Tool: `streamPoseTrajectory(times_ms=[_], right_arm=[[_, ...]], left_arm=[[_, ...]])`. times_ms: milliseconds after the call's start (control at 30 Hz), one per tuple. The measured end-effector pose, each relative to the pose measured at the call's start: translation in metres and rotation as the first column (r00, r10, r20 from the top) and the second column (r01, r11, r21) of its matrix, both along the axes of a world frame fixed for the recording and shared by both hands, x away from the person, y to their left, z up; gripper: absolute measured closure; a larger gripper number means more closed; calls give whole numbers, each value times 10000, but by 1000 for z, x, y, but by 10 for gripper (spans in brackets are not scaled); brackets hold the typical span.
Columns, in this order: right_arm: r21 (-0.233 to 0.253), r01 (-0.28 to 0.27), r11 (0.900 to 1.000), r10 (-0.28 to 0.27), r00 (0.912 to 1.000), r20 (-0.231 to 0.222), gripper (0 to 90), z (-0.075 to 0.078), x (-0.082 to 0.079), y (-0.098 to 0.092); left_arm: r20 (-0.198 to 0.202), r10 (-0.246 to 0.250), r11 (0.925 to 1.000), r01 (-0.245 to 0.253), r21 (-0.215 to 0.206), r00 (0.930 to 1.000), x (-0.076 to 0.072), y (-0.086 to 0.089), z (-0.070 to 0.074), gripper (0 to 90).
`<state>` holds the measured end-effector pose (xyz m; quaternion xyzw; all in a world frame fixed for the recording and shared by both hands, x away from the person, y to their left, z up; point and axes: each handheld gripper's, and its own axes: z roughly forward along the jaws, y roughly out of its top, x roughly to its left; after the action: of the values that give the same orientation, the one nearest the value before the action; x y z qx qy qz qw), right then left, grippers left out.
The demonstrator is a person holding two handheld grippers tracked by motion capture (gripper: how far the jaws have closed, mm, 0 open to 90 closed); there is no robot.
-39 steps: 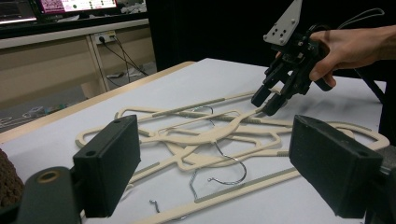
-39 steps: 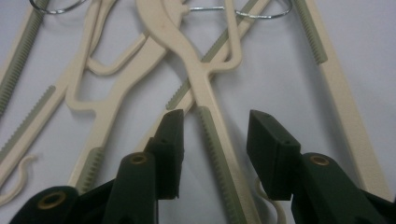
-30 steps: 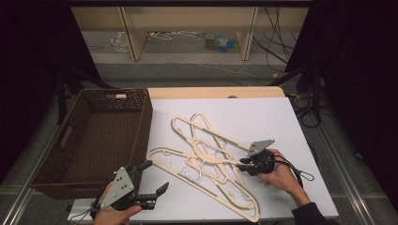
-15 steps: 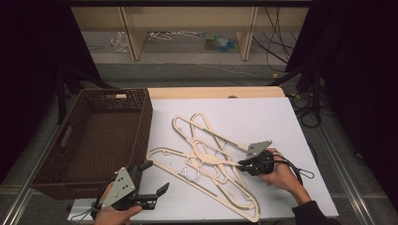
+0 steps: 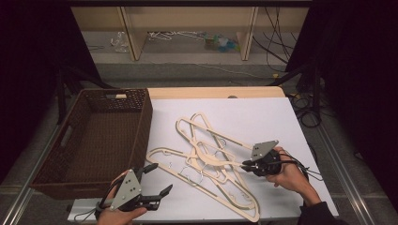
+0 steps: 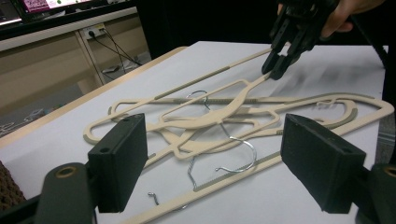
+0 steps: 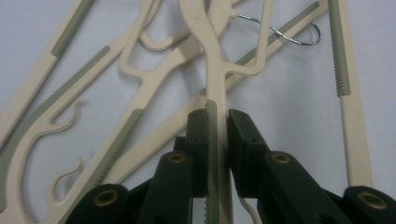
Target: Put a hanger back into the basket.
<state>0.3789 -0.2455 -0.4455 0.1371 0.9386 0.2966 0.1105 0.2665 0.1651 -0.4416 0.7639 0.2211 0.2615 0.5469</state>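
Grasp step: my right gripper (image 7: 217, 135) clamps one hanger (image 7: 215, 84) arm; left gripper (image 5: 155, 180) waits open. Next, lift toward basket (image 5: 141, 126).

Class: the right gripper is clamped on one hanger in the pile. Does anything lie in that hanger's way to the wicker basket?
Yes. The right gripper grips a hanger tangled with the other hangers, which lie between it and the basket. The left gripper also hovers open near the basket's corner.

Right gripper (image 5: 245, 165) has shifted slightly left along the hanger (image 5: 220, 161); its grey plate tilted lower.
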Motion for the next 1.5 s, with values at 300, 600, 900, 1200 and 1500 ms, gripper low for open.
streamPoseTrajectory(times_ms=[300,600,900,1200,1500], right_arm=[[-79,-17,10000,13,9987,-511,795,16,-17,-2],[-124,-22,9999,13,9975,-704,796,23,-32,-3],[-134,-289,9995,277,9963,-817,795,31,-42,-4],[-119,-526,9985,512,9940,-965,794,34,-47,-5],[-121,-795,9968,778,9911,-1082,786,33,-49,-3]], left_arm=[[116,-427,9922,410,1174,9990,19,-18,-13,244],[-80,-425,9714,432,2333,9991,45,-42,-30,248],[132,-954,9449,864,3157,9953,61,-64,-40,302],[452,-2086,8752,1658,4545,9770,67,-86,-49,319],[796,-2742,8545,2049,4773,9584,69,-104,-48,328]])
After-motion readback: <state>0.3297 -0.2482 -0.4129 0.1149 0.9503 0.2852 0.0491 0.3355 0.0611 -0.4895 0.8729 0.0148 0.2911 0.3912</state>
